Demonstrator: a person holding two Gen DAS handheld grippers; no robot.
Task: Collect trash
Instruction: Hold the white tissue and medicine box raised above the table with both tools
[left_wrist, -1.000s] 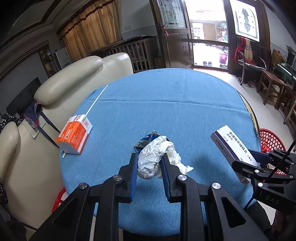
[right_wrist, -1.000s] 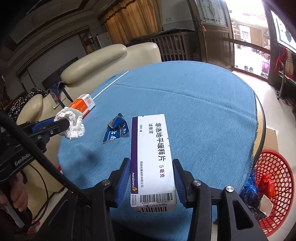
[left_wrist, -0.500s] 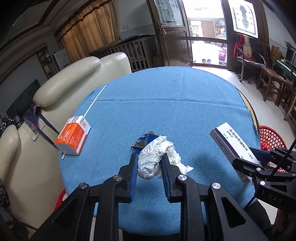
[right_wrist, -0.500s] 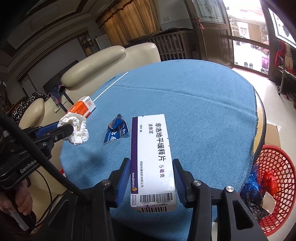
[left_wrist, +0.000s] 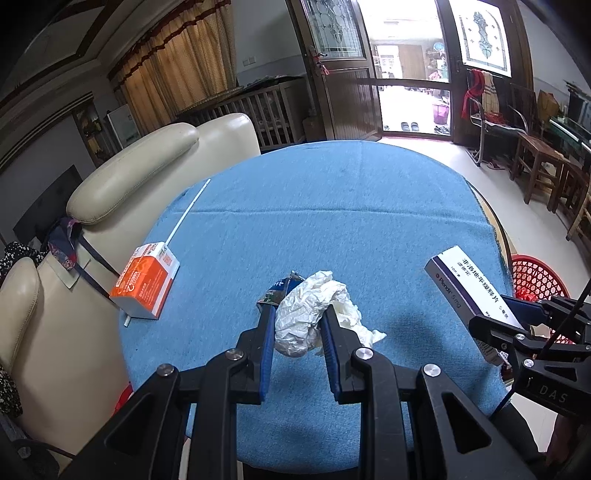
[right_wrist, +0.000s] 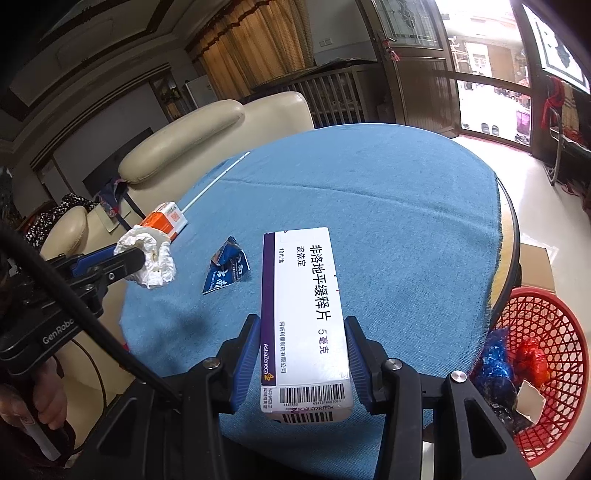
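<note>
Left hand-held gripper (left_wrist: 298, 321) — tissue (left_wrist: 308, 317) between pads

On the white-and-purple medicine box (right_wrist: 304, 314): "AstraZeneca", "5", "10", Chinese characters, a barcode; on its side, "Plendil 5 mg". On the left gripper (right_wrist: 147, 258) body: "GenRobo". On the right gripper (left_wrist: 517, 317) body: "DAS".

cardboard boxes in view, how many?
2. The white-and-purple cardboard medicine box is clamped in the right tool above the table's near edge. The orange-and-white cardboard box lies on the blue tablecloth at its left edge, beside the cream sofa. None seem hidden.
</note>
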